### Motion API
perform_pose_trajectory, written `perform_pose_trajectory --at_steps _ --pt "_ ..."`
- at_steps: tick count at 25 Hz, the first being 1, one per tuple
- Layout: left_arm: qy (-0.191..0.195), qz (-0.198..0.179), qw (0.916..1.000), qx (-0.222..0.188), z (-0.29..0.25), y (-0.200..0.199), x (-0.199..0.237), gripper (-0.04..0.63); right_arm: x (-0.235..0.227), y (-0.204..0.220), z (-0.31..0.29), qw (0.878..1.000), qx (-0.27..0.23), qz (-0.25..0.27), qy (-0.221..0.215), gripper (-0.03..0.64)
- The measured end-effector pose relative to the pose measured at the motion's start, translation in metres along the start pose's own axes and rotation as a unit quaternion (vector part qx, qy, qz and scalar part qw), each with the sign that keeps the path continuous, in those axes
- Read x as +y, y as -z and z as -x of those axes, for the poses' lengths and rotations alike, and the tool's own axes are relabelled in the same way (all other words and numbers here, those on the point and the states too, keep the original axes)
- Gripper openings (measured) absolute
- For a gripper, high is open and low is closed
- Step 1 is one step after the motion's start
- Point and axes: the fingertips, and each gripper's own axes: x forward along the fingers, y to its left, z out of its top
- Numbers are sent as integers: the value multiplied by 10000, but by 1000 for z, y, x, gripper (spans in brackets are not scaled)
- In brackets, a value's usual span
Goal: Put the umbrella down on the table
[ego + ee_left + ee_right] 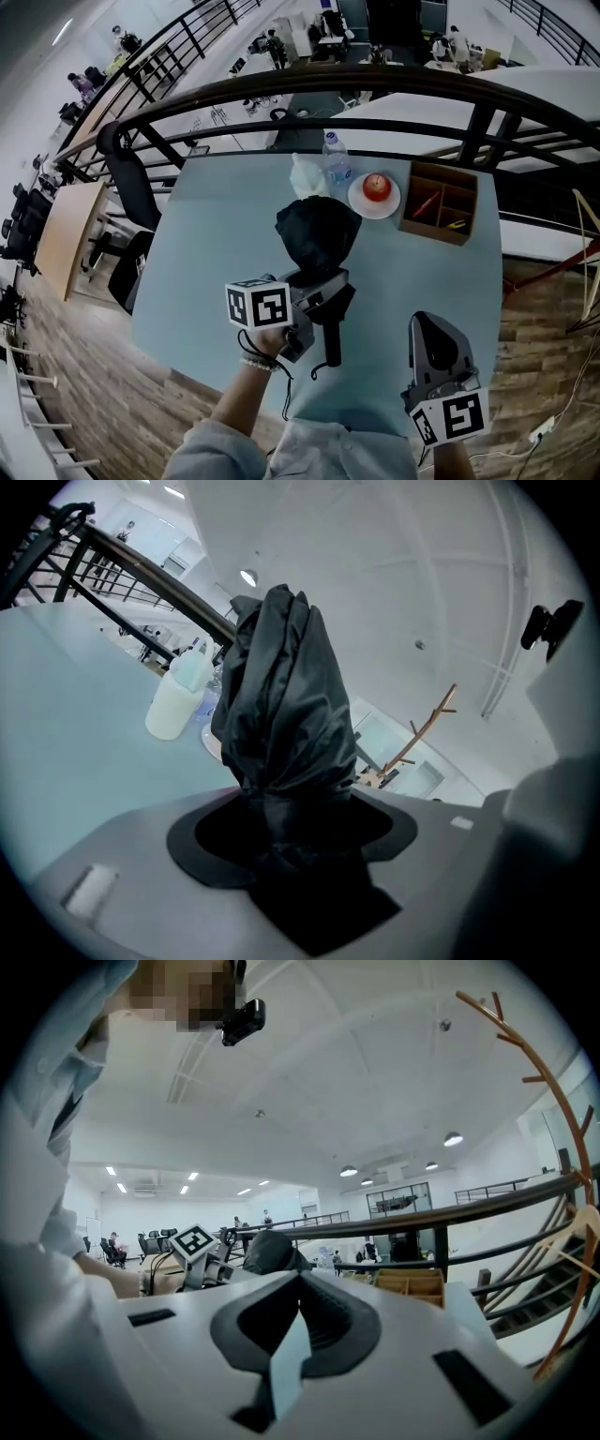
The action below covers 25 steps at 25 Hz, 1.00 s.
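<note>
Umbrella (317, 234), folded black, mid-frame, clenched upright in left hand-held gripper (317, 286) above desk (225, 244), not yet down. Right hand-held gripper (429, 328), lower right, closed, empty. Next, probably: lowering onto desk, then releasing.

The left gripper (317, 289), at 7 o'clock, squeezes the umbrella (317, 232). The right gripper (433, 330), at 5 o'clock, is closed tight on nothing.
</note>
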Motion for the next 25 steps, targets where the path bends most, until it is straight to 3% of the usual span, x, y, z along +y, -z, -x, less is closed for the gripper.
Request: perform_pose_trajectory --at_steps 13,25 --pt "-813 20 9921 956 -75 16 76 282 -33 21 -22 9994 223 -238 119 -5" --pt "-1768 -317 9671 1800 -107 42 137 284 -49 38 -32 9979 405 -464 211 -5"
